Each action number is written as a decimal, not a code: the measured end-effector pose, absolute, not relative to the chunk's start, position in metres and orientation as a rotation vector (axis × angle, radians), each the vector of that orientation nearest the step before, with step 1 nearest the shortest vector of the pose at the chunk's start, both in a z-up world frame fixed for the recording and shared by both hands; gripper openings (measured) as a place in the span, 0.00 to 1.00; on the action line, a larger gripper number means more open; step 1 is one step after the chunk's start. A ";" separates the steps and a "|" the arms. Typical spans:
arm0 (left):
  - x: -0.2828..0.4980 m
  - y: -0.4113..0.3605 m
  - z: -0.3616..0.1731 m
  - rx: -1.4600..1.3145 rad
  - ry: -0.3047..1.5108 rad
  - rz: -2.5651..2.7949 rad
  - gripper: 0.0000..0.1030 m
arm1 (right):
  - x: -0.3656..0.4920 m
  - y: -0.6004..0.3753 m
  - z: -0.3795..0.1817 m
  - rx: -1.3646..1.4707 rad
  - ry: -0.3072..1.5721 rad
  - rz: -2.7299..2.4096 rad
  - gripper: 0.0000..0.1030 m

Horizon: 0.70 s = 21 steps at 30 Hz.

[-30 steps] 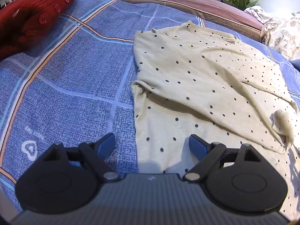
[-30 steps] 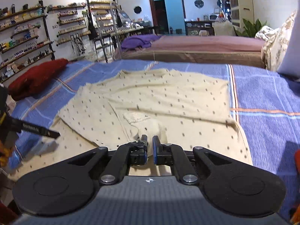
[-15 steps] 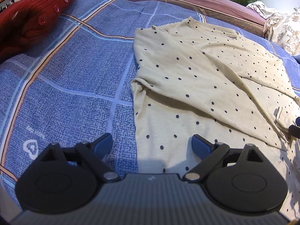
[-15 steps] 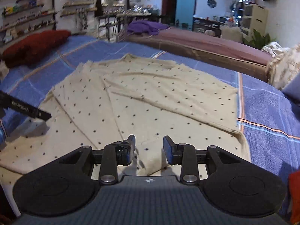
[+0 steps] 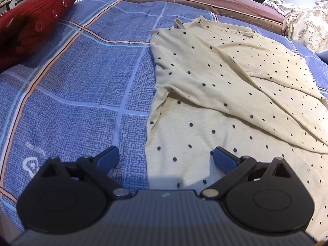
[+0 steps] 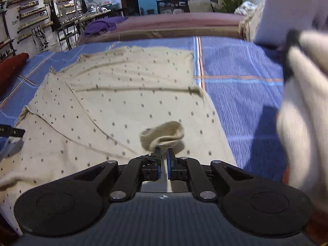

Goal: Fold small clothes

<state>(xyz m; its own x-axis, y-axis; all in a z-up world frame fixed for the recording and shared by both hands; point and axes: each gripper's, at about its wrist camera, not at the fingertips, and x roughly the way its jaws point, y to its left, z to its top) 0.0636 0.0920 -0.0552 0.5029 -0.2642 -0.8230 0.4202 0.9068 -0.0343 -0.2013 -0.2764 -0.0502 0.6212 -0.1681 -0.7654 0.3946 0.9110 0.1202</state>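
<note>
Blurred pale shape (image 6: pixel 303 106), right wrist view, 3 o'clock: motion-smeared, identity unclear, cut by the frame edge.
Red knitted item (image 5: pixel 30 26), left wrist view, 10 o'clock: cropped at the edge.
Cream dotted shirt (image 5: pixel 225 94): its 4 o'clock portion runs out of frame.
Shelf goods (image 6: pixel 34 18), 10 o'clock: too small to identify.
Dark strip (image 6: pixel 12 132), 9 o'clock: truncated, lettering illegible.

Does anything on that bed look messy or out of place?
The cream dotted shirt is askew: one side lies folded diagonally across it, and the right gripper, jaws closing, pinches a bunched-up loop of its fabric.
</note>
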 end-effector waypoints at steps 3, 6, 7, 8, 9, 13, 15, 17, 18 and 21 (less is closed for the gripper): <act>0.063 0.093 -0.054 0.177 0.961 -0.419 0.98 | -0.212 -0.272 -0.053 0.304 0.822 -0.343 0.13; 0.062 0.095 -0.051 0.172 0.961 -0.420 0.96 | -0.209 -0.263 -0.038 0.213 0.777 -0.344 0.29; 0.060 0.096 -0.048 0.170 0.952 -0.424 0.95 | -0.206 -0.259 -0.033 0.185 0.758 -0.317 0.29; 0.057 0.095 -0.045 0.170 0.941 -0.434 0.93 | -0.202 -0.256 -0.027 0.163 0.740 -0.283 0.29; 0.053 0.094 -0.041 0.177 0.927 -0.451 0.93 | -0.198 -0.253 -0.024 0.162 0.731 -0.251 0.29; 0.037 0.083 -0.028 0.230 0.879 -0.504 0.90 | -0.173 -0.241 -0.026 0.313 0.741 -0.067 0.33; 0.033 0.077 -0.025 0.249 0.879 -0.525 0.90 | -0.153 -0.236 -0.035 0.471 0.786 0.032 0.36; 0.031 0.075 -0.025 0.258 0.888 -0.531 0.91 | -0.137 -0.231 -0.043 0.605 0.806 0.078 0.36; 0.031 0.075 -0.026 0.260 0.893 -0.530 0.91 | -0.131 -0.228 -0.046 0.644 0.809 0.088 0.37; 0.030 0.078 -0.028 0.255 0.901 -0.525 0.91 | -0.117 -0.218 -0.052 0.642 0.842 0.074 0.41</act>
